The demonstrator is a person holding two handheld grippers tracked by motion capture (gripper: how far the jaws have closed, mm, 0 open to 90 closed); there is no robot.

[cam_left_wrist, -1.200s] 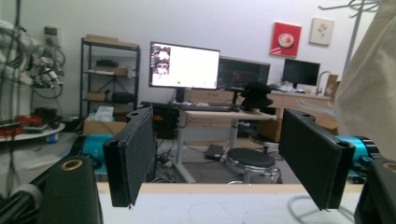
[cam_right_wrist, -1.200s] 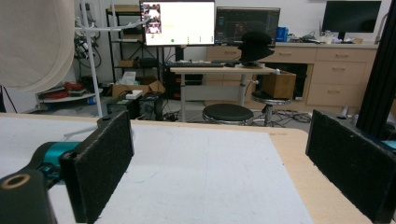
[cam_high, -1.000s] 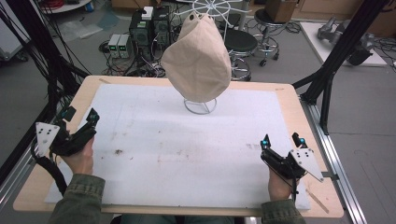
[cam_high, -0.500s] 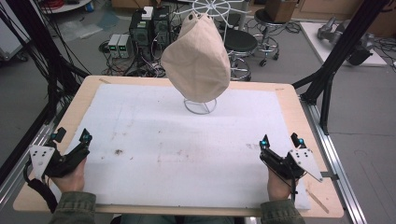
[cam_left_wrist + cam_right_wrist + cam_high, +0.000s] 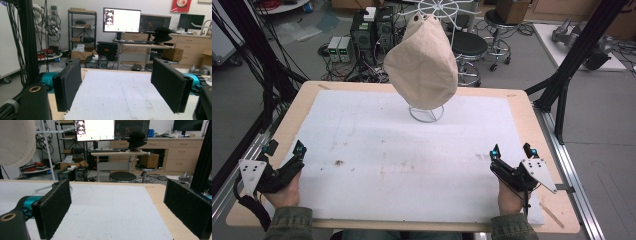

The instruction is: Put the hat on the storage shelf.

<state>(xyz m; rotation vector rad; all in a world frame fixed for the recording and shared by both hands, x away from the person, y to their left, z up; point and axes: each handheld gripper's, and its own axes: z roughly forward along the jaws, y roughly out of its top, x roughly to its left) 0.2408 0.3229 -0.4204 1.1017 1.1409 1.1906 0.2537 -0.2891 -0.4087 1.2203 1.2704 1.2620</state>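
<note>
— Where do your two tools sit?

— Your left gripper (image 5: pixel 284 155) rests at the near left corner of the table (image 5: pixel 292 107), half over the wooden edge, its jaws spread wide with nothing between them. In the left gripper view the two black pads (image 5: pixel 67 83) stand well apart and frame bare mat. Your right gripper (image 5: pixel 512 150) lies at the near right side, just inside the mat's right border, jaws likewise parted and empty; the right gripper view shows its pads (image 5: pixel 53 207) wide over the white surface, with wood showing under the right-hand one.

— And the thing out in front of you?

— The beige hat (image 5: pixel 422 60) hangs on a wire stand (image 5: pixel 426 114) at the far middle of the table, well apart from both grippers. It sits tilted, crown towards you, and hides most of the stand — the round wire foot shows beneath it on the mat. A slice of the hat (image 5: pixel 15 142) fills the upper left corner of the right gripper view.

— What lies under all this?

— A white mat (image 5: pixel 412 165) covers most of the tabletop, marked with a few brown specks near the middle and left. Your hands (image 5: pixel 287 192) grip the handles from the near edge, green sleeves (image 5: pixel 287 225) just in frame. Past the table stand black stools (image 5: pixel 469 45), computer boxes on the floor and — in the gripper views — desks with lit monitors (image 5: pixel 121 20).
</note>
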